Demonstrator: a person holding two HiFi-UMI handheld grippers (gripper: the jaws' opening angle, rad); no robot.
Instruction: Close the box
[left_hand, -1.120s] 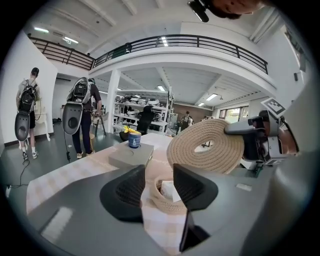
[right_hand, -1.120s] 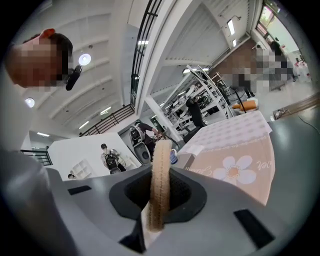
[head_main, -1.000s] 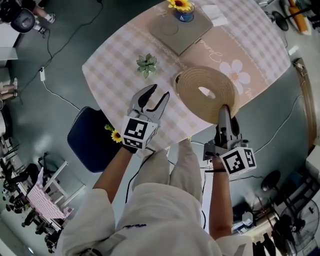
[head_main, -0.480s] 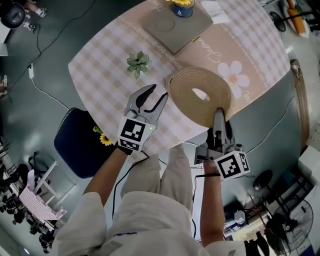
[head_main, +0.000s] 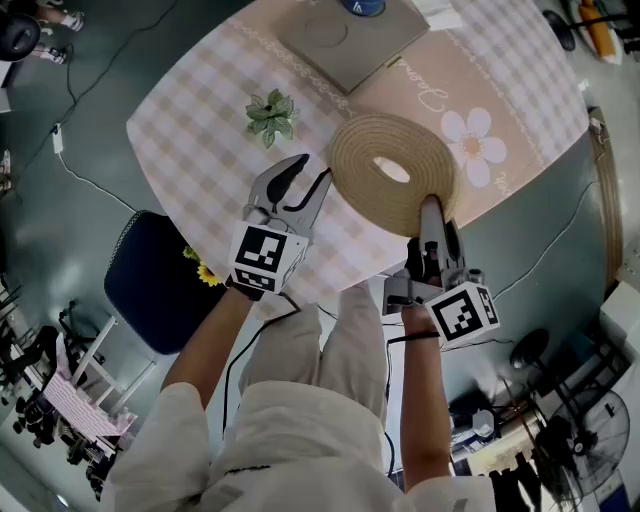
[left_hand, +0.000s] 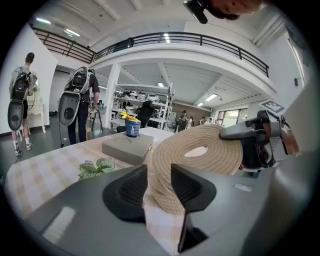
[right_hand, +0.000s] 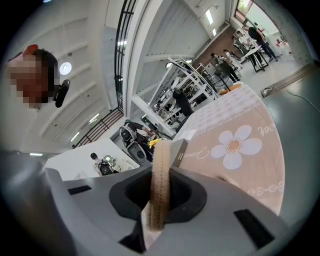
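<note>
Empty jaws nearer tilted lid (head_main: 445, 160) (closing)

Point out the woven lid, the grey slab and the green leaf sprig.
woven lid (head_main: 355, 160), head view, coiled band left of its hole.
grey slab (head_main: 362, 45), head view, flat top beside its round recess.
green leaf sprig (head_main: 270, 113), head view, middle of the leaves.

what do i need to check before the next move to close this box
1. Right tool grips lid rim: ok.
2. Left tool steadies box: not ok; jaws closing, nothing between them.
3. Lid seated flat: not ok, looks tilted.
4. Leaf clear of lid: ok.
5. Inside of box free: cannot tell.
</note>
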